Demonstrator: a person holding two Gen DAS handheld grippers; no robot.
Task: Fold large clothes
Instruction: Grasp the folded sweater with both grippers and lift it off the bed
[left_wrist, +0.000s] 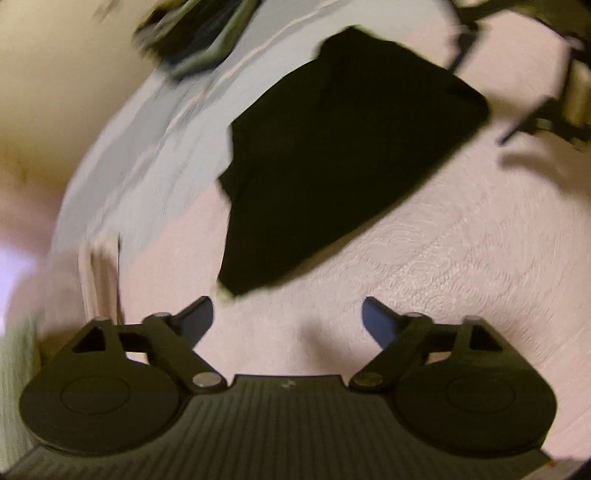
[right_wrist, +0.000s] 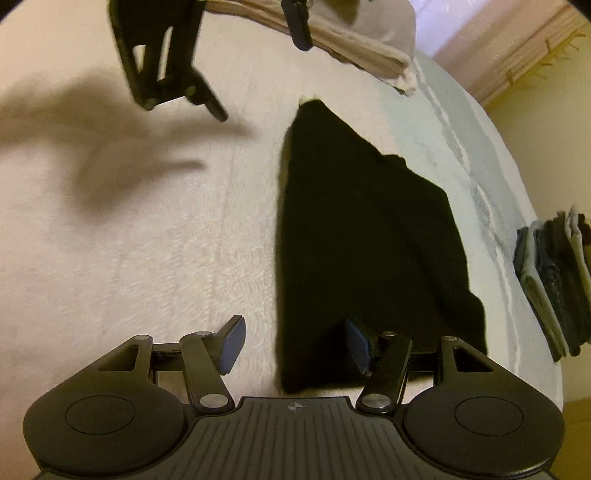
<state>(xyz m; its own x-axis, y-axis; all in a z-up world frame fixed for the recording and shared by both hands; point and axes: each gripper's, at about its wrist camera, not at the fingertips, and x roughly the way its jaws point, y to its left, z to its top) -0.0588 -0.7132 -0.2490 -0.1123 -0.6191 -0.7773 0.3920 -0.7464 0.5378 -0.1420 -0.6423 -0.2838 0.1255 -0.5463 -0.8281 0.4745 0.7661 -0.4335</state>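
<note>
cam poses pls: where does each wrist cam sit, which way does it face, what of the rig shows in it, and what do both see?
Left wrist: on the left claw, angled down at the bed; open jaws empty, black garment ahead.
Right wrist: on the right claw, angled down; open jaws straddle the garment's near edge; the left claw hangs top left.
Shared: black garment, bed, clothes stack.

Warm, dim indoor light tints the bedspread (right_wrist: 147, 258) pinkish. A soft, smeared shadow (right_wrist: 92, 155) falls on it left of the black garment (right_wrist: 362, 240). The left wrist view is motion-blurred, worst beyond the garment (left_wrist: 332, 166); both views bow strongly at their edges.
</note>
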